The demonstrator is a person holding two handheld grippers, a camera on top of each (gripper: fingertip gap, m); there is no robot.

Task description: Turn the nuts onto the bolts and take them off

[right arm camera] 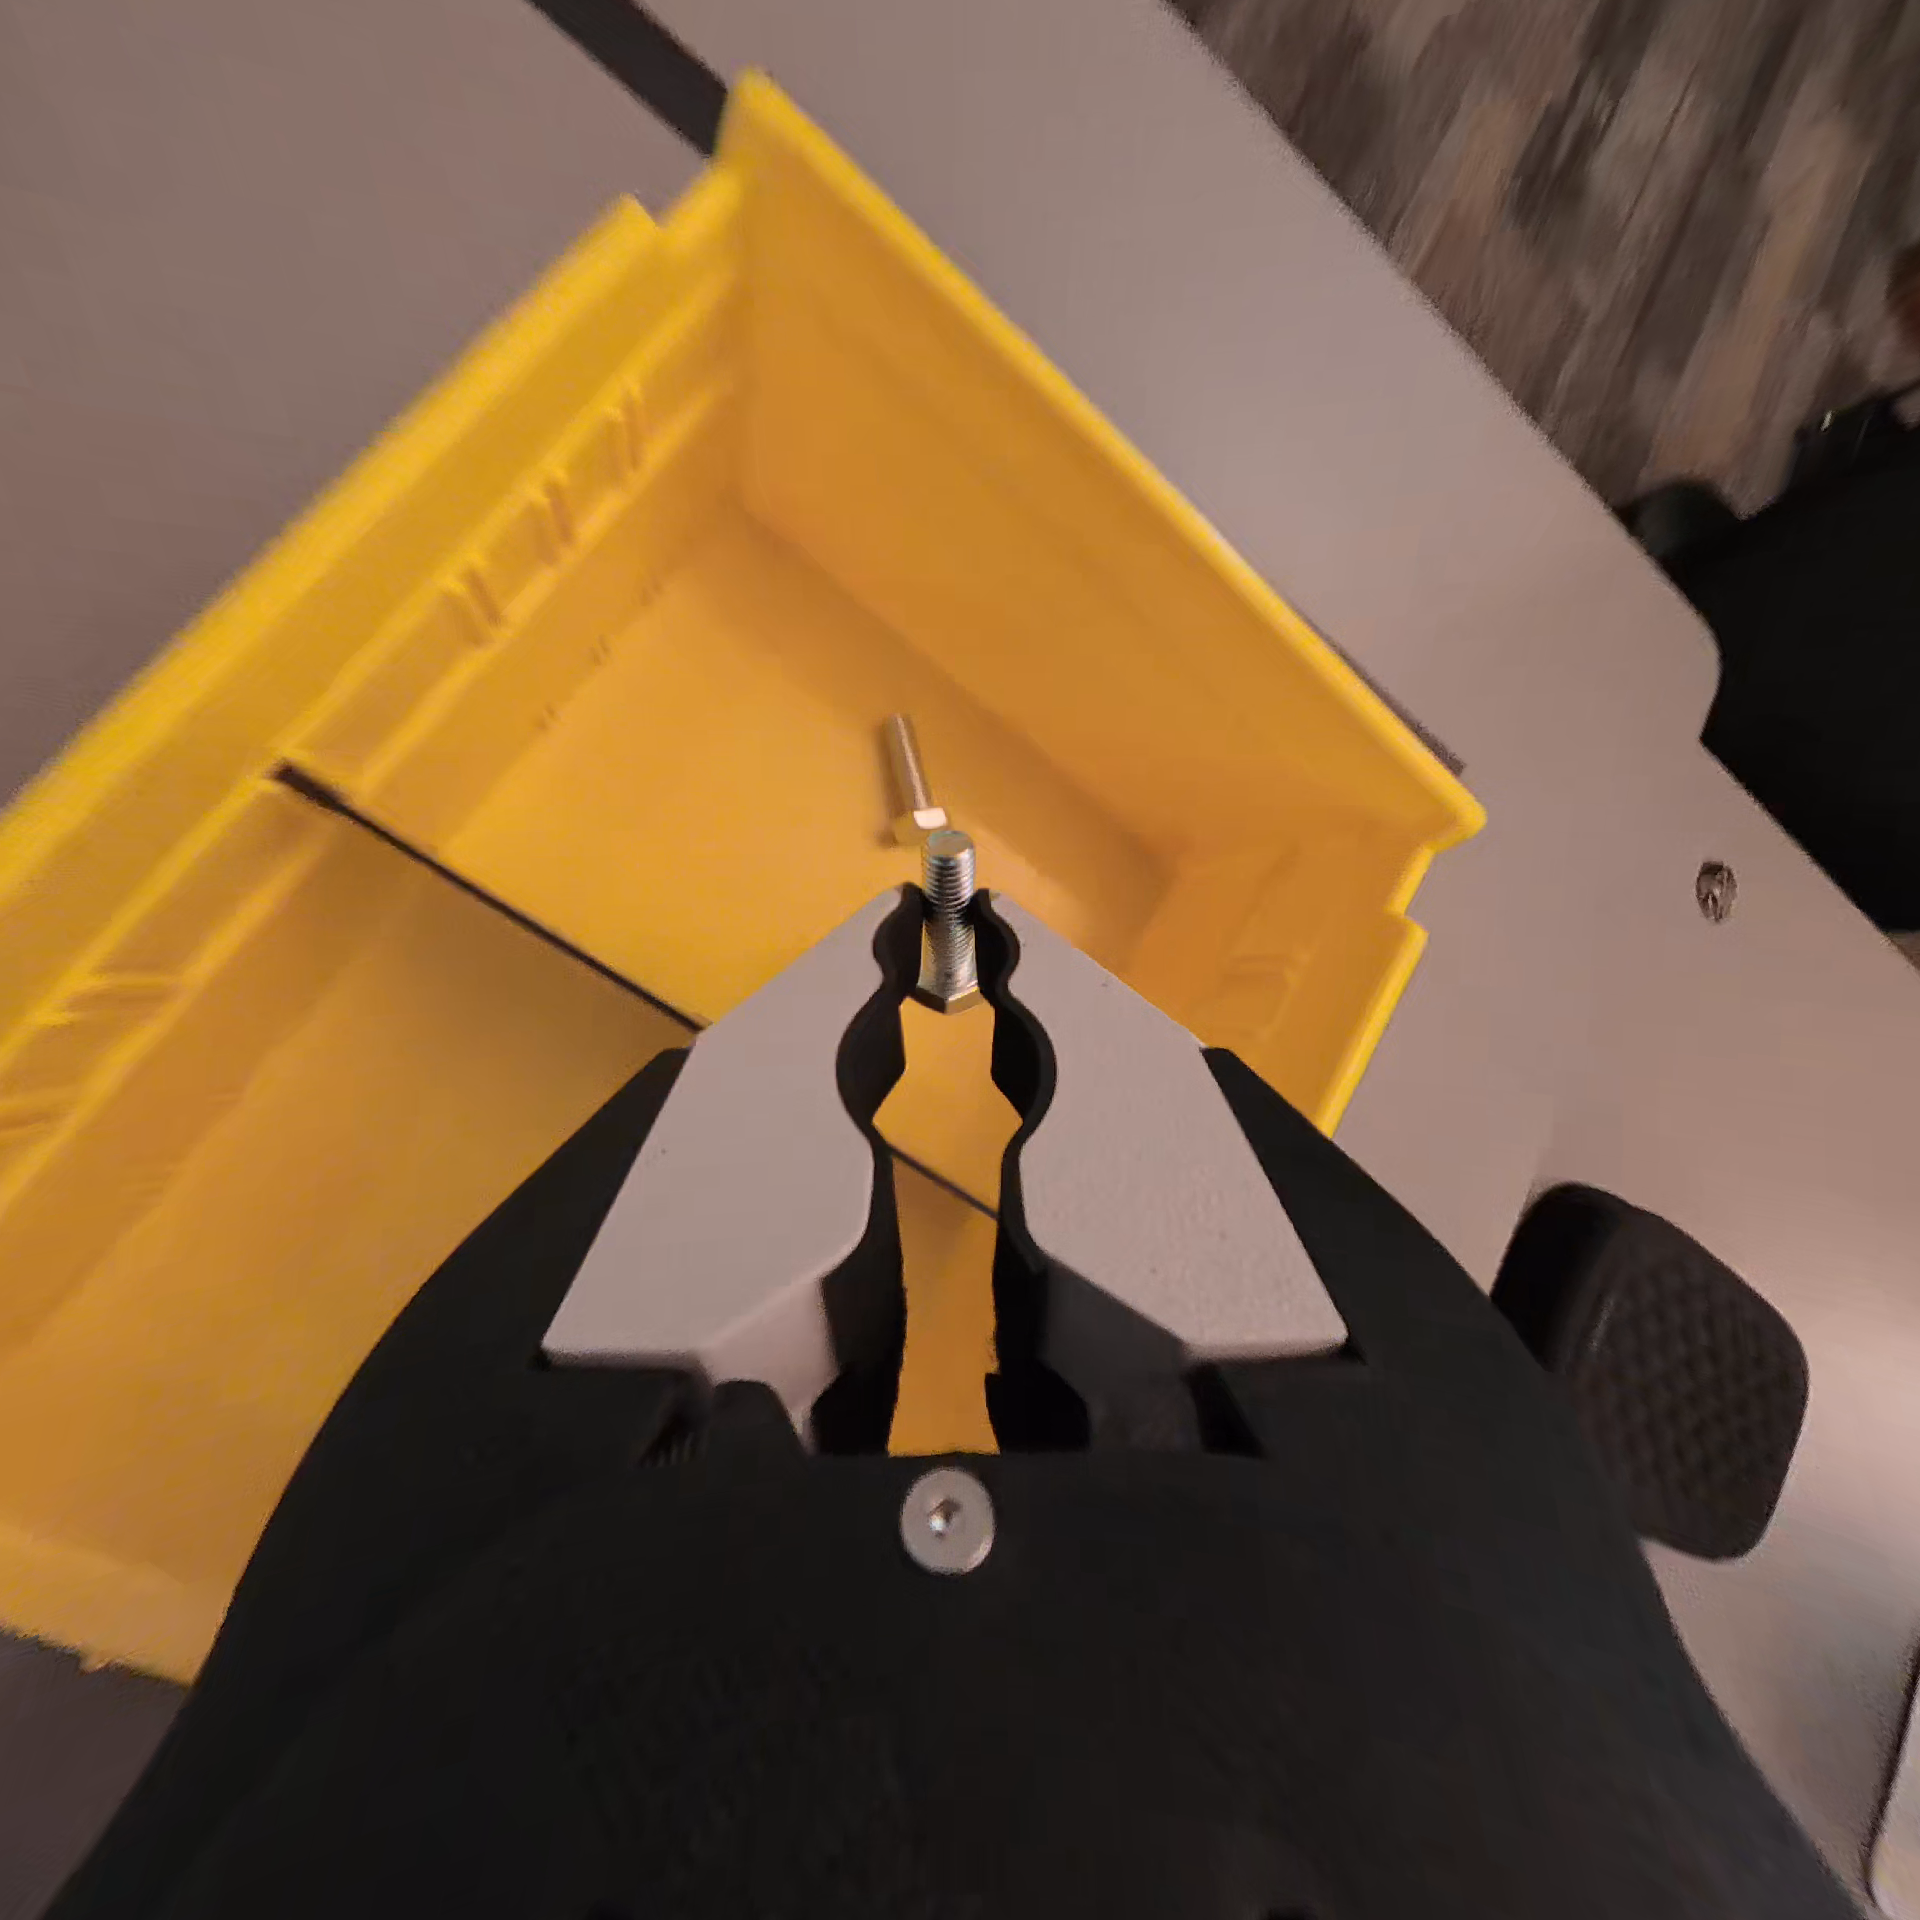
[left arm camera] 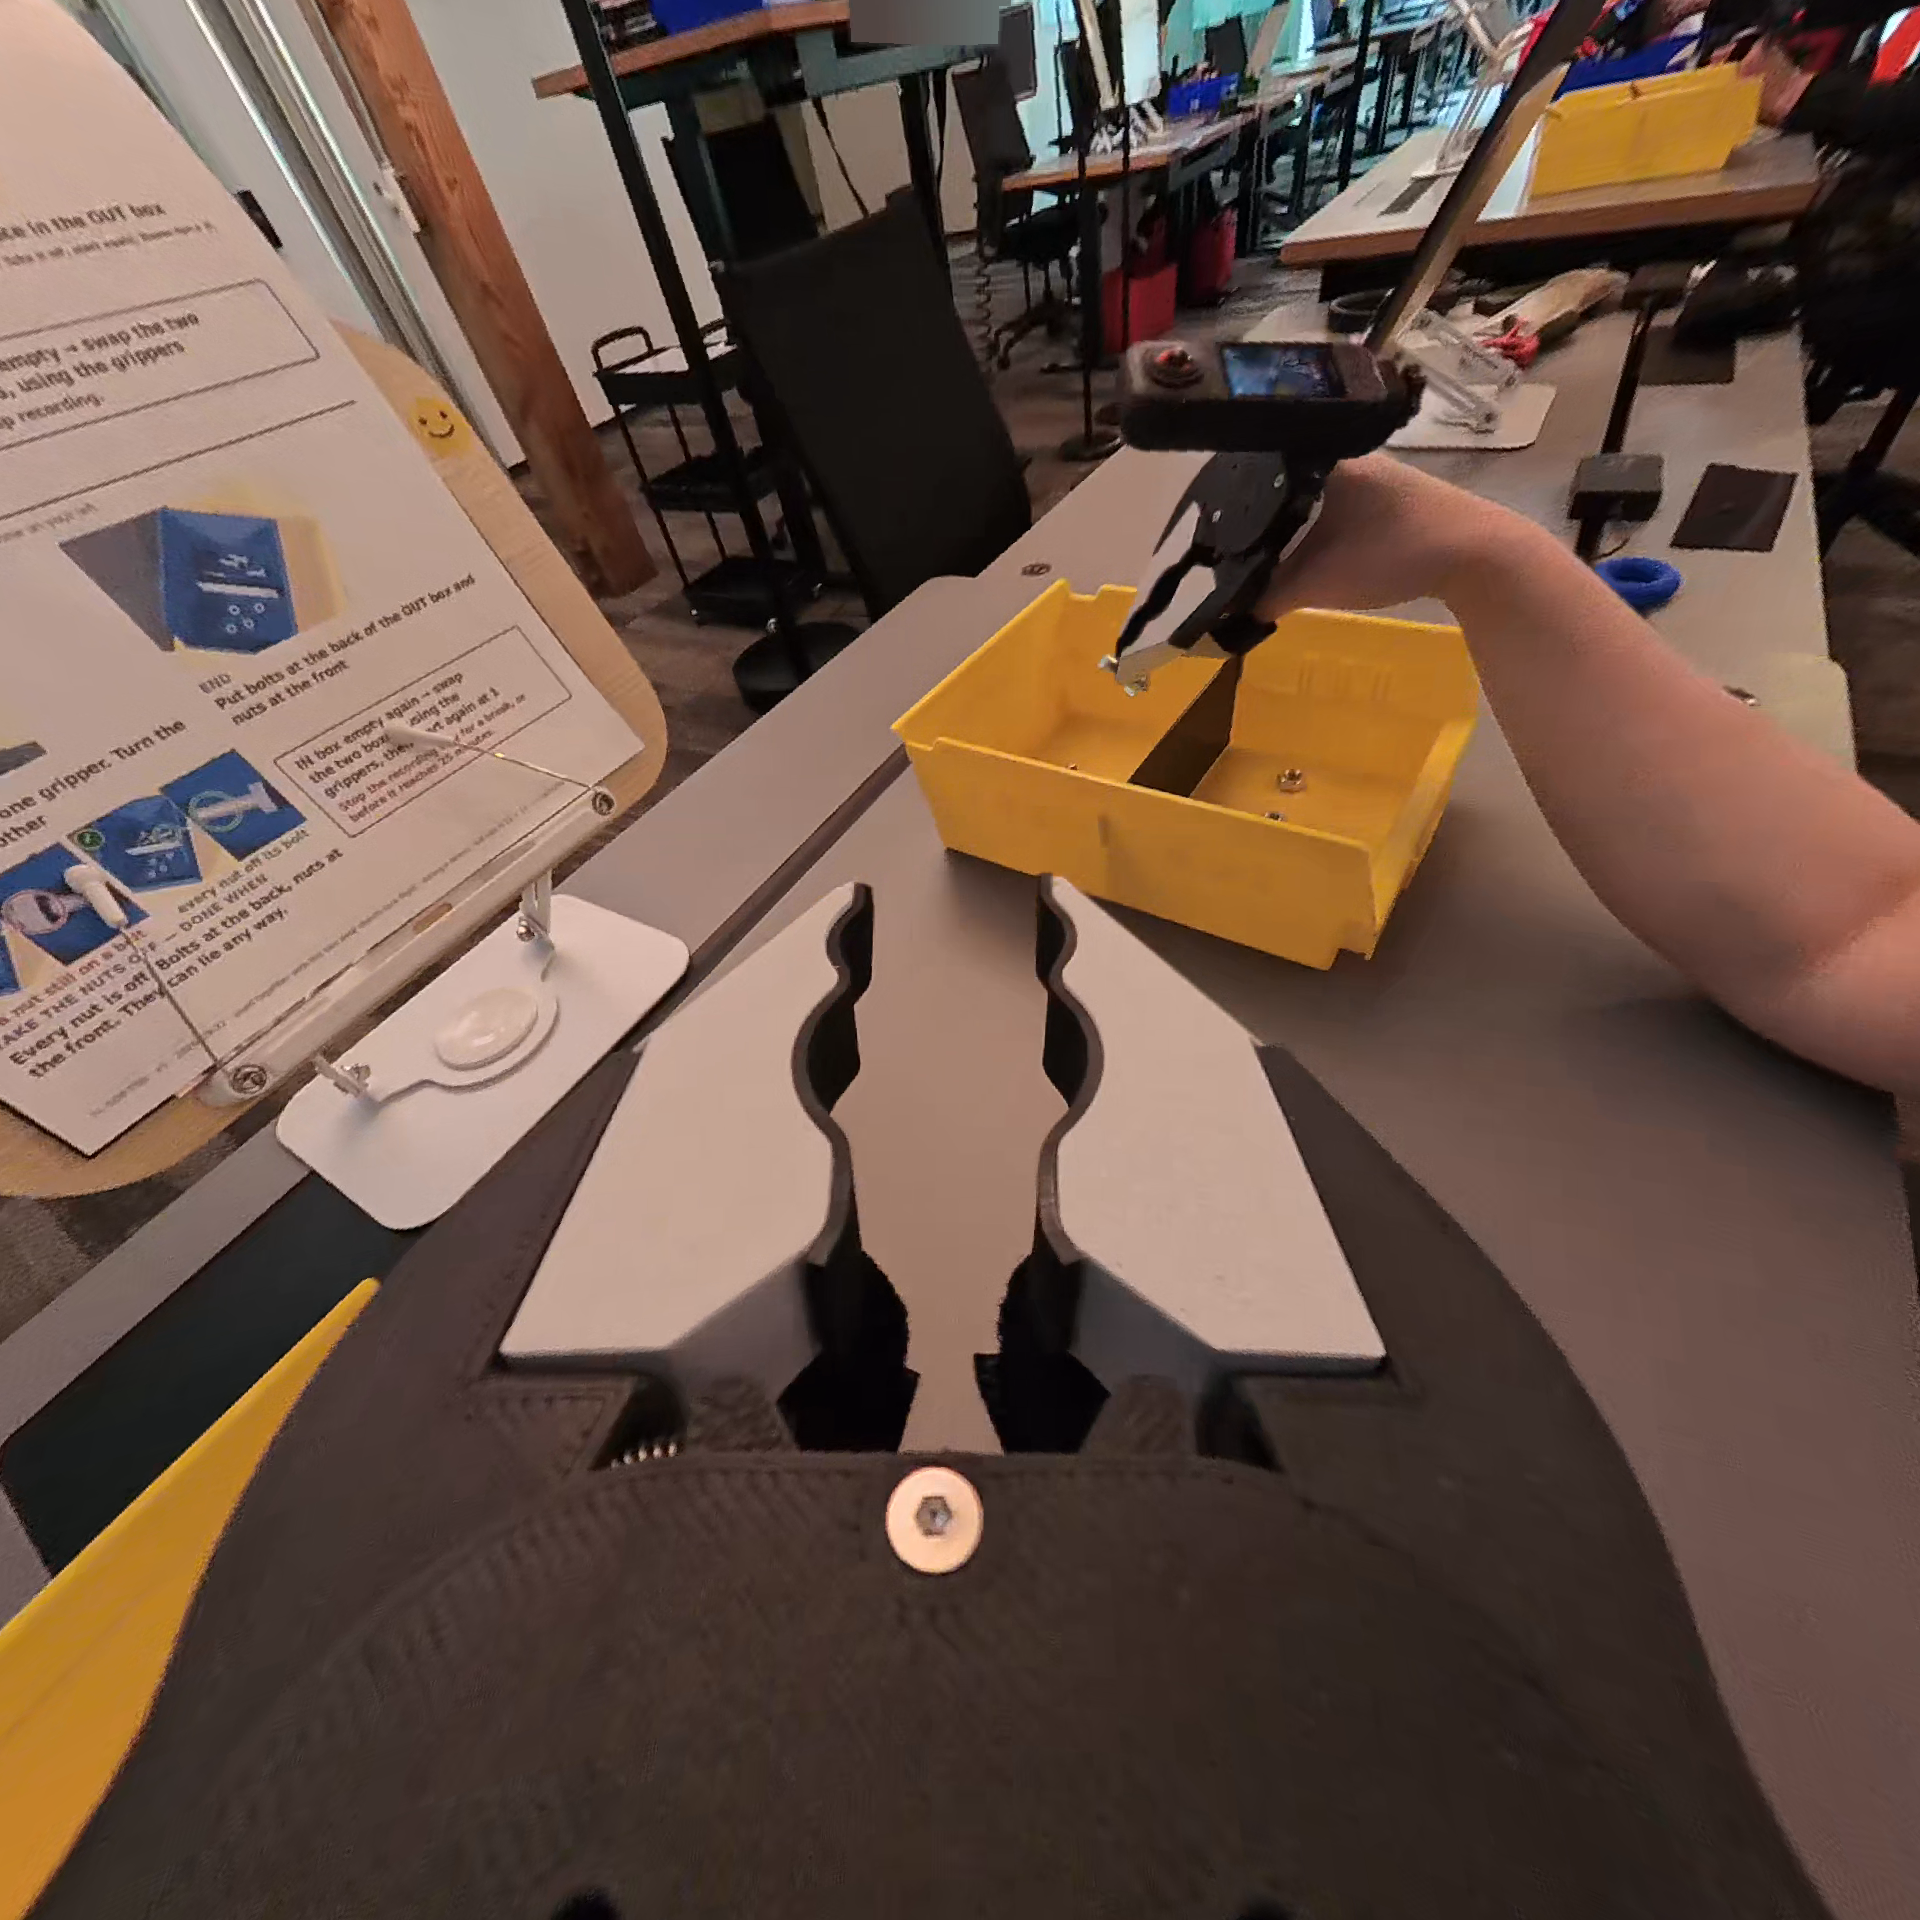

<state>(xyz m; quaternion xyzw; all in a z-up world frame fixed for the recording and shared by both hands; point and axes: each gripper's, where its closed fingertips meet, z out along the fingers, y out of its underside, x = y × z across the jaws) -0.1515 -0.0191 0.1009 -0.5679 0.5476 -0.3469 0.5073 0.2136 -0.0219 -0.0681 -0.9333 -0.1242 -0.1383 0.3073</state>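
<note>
Right tongs (right arm camera: 948, 914) grip bolt (right arm camera: 948, 914) over yellow bin (right arm camera: 1039, 436); left tongs (left arm camera: 951, 914) wide, empty

A silver bolt (right arm camera: 948, 914) sits clamped between jaws; a brass bolt (right arm camera: 912, 774) and a nut (left arm camera: 1289, 778) lie in the yellow bin (right arm camera: 1091, 436).

Printed text and pictures are borne by a white instruction sheet (left arm camera: 208, 644) on a stand at the left. A yellow smiley sticker (left arm camera: 442, 424) is seen behind it. No other writing can be made out.
</note>
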